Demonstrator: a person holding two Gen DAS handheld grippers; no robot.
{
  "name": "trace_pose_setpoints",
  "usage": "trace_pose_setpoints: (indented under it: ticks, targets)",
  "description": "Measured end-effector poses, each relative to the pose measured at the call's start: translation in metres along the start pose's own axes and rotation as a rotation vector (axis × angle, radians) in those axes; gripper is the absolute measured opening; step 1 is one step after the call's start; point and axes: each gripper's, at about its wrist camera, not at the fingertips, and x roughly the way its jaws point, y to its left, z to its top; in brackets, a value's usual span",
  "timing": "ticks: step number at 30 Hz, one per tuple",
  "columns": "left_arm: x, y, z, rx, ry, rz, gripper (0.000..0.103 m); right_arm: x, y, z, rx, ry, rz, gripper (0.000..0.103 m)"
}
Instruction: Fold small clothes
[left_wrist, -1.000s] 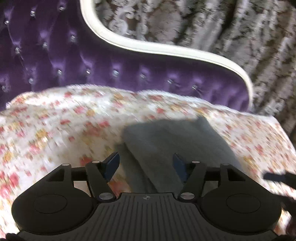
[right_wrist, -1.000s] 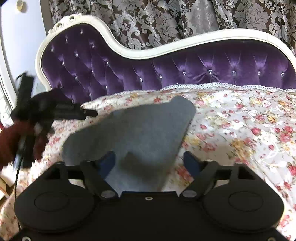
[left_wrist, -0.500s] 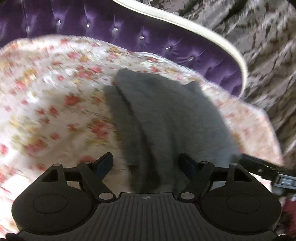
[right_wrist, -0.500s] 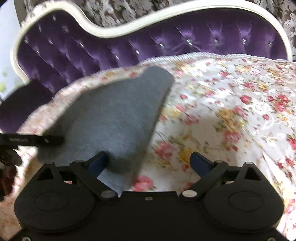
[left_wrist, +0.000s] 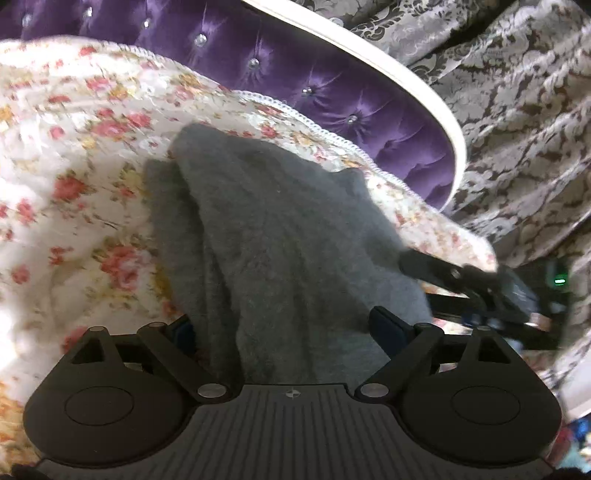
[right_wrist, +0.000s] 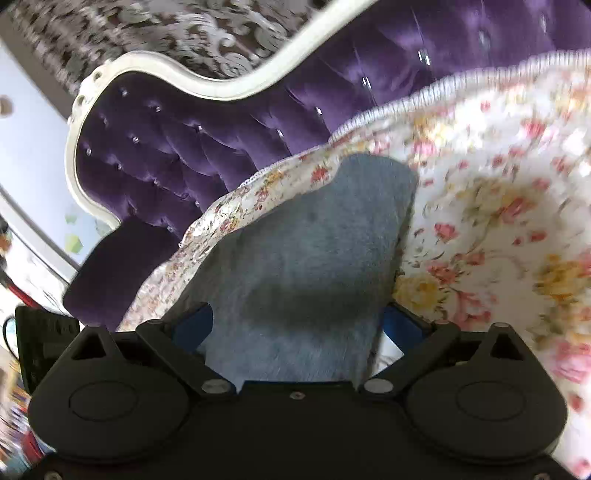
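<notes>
A grey fleece cloth (left_wrist: 280, 229) lies folded on the floral sofa cover (left_wrist: 85, 155), one layer overlapping a narrower strip at its left. My left gripper (left_wrist: 282, 326) hangs low over the cloth's near end. Its jaws are opening, with the cloth between them and the blue pads (left_wrist: 384, 325) clear of it. In the right wrist view the same cloth (right_wrist: 303, 251) runs from the near edge to the cover's trim. My right gripper (right_wrist: 297, 325) straddles that near edge, jaws opening, pads not pressing. It also shows as a black right gripper (left_wrist: 461, 277) at the cloth's right edge.
The purple tufted sofa back (left_wrist: 295, 66) with a white frame (right_wrist: 207, 85) rises behind the cover. Patterned curtains (left_wrist: 517, 110) hang beyond it. The cover drops off at its trimmed edge (right_wrist: 388, 110). A black box (right_wrist: 40, 343) sits low at the left.
Both grippers' jaws have spread wider. The left gripper sank and rolled over the cloth. The right gripper swung sideways, so the cloth's near edge now lies between its fingers.
</notes>
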Motion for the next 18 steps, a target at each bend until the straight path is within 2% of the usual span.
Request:
trace_pose_setpoints:
  ticks: [3,8,9,11,12,13,14,15,17,18]
  targets:
    - [0.004,0.004,-0.001,-0.061,0.004,-0.071,0.091,0.01,-0.007,0.006,0.034,-0.009,0.063,0.103]
    - [0.01,-0.001,0.001,-0.056,0.006,-0.087,0.095,0.027,-0.015,0.022,0.069,-0.006,0.124,0.103]
    - [0.01,-0.002,0.0,-0.041,0.006,-0.079,0.09,0.029,-0.017,0.025,0.074,-0.005,0.134,0.103]
    - [0.005,-0.002,-0.003,-0.021,-0.004,-0.041,0.07,0.032,-0.018,0.027,0.081,-0.003,0.145,0.103]
    - [0.003,0.0,-0.005,-0.024,-0.006,-0.027,0.052,0.031,-0.018,0.026,0.08,-0.003,0.148,0.103]
    - [0.0,0.004,-0.007,-0.039,-0.005,-0.032,0.044,0.03,-0.018,0.025,0.074,0.0,0.153,0.102]
    - [-0.002,0.01,-0.008,-0.068,-0.001,-0.056,0.041,0.027,-0.018,0.023,0.065,0.005,0.152,0.1]
    - [-0.003,0.016,-0.009,-0.107,0.006,-0.084,0.035,0.025,-0.018,0.02,0.053,0.01,0.146,0.096]
    - [-0.005,0.02,-0.011,-0.144,0.018,-0.115,0.031,0.023,-0.015,0.018,0.03,0.024,0.107,0.069]
    - [-0.008,0.017,-0.012,-0.146,0.024,-0.12,0.03,0.023,-0.014,0.016,0.024,0.043,0.072,0.049]
